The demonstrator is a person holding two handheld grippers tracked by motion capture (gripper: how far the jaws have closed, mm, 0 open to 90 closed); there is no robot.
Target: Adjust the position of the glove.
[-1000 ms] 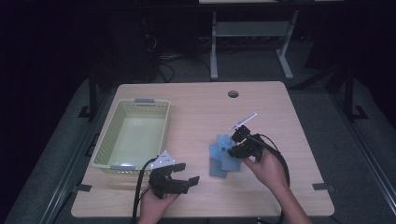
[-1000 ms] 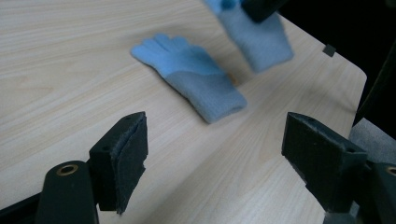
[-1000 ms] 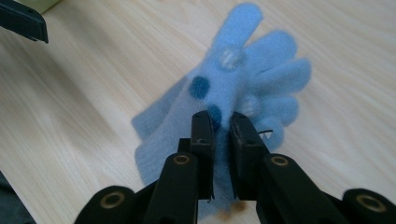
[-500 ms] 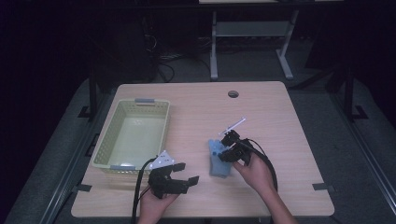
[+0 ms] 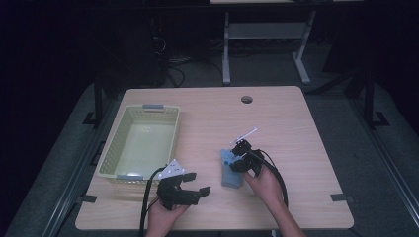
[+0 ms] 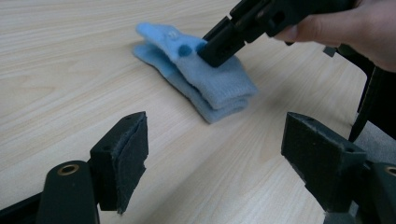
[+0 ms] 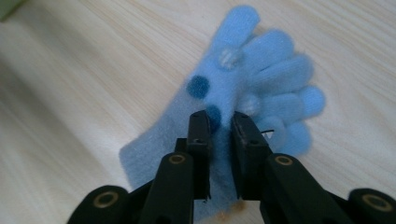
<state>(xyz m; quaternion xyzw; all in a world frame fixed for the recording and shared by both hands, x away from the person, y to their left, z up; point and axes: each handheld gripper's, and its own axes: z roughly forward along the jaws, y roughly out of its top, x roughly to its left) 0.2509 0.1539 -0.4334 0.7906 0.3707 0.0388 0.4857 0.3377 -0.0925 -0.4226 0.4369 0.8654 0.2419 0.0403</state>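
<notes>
A pair of light-blue fleece gloves [image 5: 230, 173] [image 6: 212, 91] [image 7: 264, 70] with dark blue dots lies stacked flat on the wooden table, right of centre near the front. My right gripper [image 5: 238, 159] [image 7: 219, 116] [image 6: 212, 51] points down onto the gloves. Its jaws have just been opening and stand a narrow gap apart, with glove fabric still pinched between the pads. My left gripper [image 5: 197, 181] [image 6: 219, 149] rests low near the front edge to the left of the gloves. It is open wide, with nothing between its jaws.
A pale green plastic basket [image 5: 143, 108] stands at the left of the table [image 5: 296, 128], just behind my left gripper. A round cable hole [image 5: 246, 99] sits near the far edge. Dark floor and a metal stand lie beyond.
My right gripper has come down and slightly left with the gloves, which hung lifted before and now lie flat on the table. The left gripper has stayed put.
</notes>
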